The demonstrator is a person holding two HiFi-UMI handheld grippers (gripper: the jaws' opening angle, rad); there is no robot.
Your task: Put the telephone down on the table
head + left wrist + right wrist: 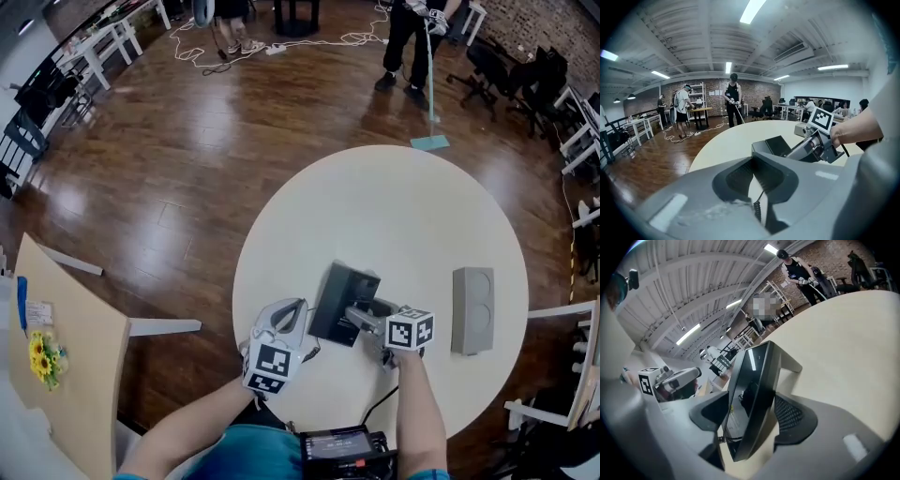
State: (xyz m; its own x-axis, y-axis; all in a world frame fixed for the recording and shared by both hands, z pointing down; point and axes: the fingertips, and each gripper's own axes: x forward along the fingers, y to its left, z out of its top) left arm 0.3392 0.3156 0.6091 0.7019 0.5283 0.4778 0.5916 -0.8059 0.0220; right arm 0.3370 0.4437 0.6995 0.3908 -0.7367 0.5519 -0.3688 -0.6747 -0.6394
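A round cream-white table point(394, 216) stands on a glossy dark wooden floor point(169, 169). The flat black telephone with a glossy screen point(342, 298) sits on the table's near half, its screen sloping up on a wedge-shaped foot.

The right gripper point(354, 317) reaches in from the telephone's right, and its marker cube point(410, 330) shows just behind the jaws. In the right gripper view the jaws stand wide, one on each side of the telephone's edge. The dark pads point(797, 418) bracket the slab without clamping it.

The left gripper point(292, 314) hangs just beside the telephone's left edge. In the left gripper view its jaw tips are together. A thin coiled black cord point(757, 210) runs through the slit behind them, but the pads do not visibly press on it. The left gripper view also shows the telephone and the right gripper ahead on the table.

A grey rectangular box with two round recesses point(472, 310) lies on the table well to the telephone's right, apart from both grippers. At the far side of the room a person in dark clothes point(408, 37) holds a long-handled mop.
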